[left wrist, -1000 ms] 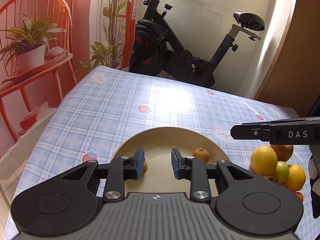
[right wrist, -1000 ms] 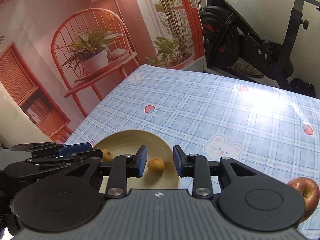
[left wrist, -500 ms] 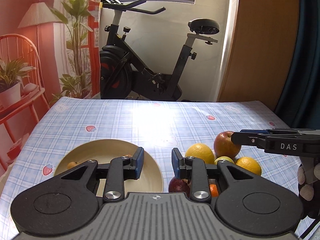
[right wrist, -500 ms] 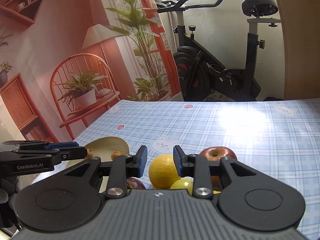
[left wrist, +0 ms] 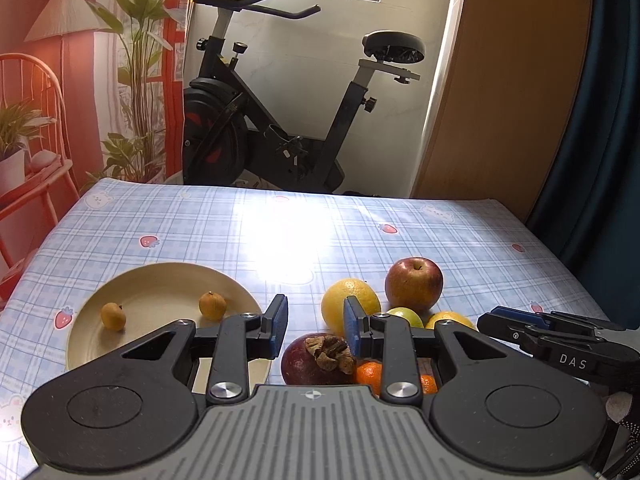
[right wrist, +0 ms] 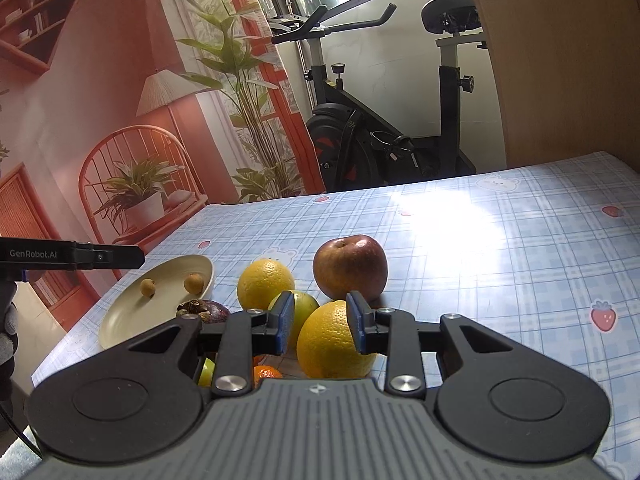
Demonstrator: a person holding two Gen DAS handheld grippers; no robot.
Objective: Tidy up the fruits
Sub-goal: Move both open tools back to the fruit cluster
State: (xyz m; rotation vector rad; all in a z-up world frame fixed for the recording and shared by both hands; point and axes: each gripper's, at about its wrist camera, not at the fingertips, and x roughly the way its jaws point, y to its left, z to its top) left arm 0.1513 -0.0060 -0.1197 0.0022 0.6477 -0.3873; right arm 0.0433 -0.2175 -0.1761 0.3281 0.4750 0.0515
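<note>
Left wrist view: the left hand-held gripper (left wrist: 315, 326) hangs above the table (left wrist: 280, 236) with its jaws drawn close together and nothing between the pads. To its left sits the cream plate (left wrist: 160, 284), which carries only two small orange-brown fruits (left wrist: 212, 306), well apart from each other. Right of the plate lies a heap of fruit on the checked cloth: a dark mangosteen (left wrist: 316, 360) nearest the camera, a large orange (left wrist: 350, 304), a red apple (left wrist: 414, 285), a green fruit (left wrist: 406, 316), a second orange (left wrist: 450, 318) and small tangerines (left wrist: 370, 376) partly hidden behind the fingers. The right hand-held gripper (left wrist: 556, 340) reaches in from the right edge, side-on.

Right wrist view: the right hand-held gripper (right wrist: 318, 326) is also narrowed and empty; the near orange (right wrist: 334, 340) lies just beyond and below its pads, apparently not pinched. Behind it are the green fruit, the far orange (right wrist: 266, 284), the apple (right wrist: 350, 268) and the mangosteen (right wrist: 204, 310), which lies just beside the plate's rim. The plate (right wrist: 120, 320) again shows two small fruits.

By my reading, the sorting is at an early stage: two small pieces are placed, while all the larger fruit and the tangerines remain heaped on the table.
</note>
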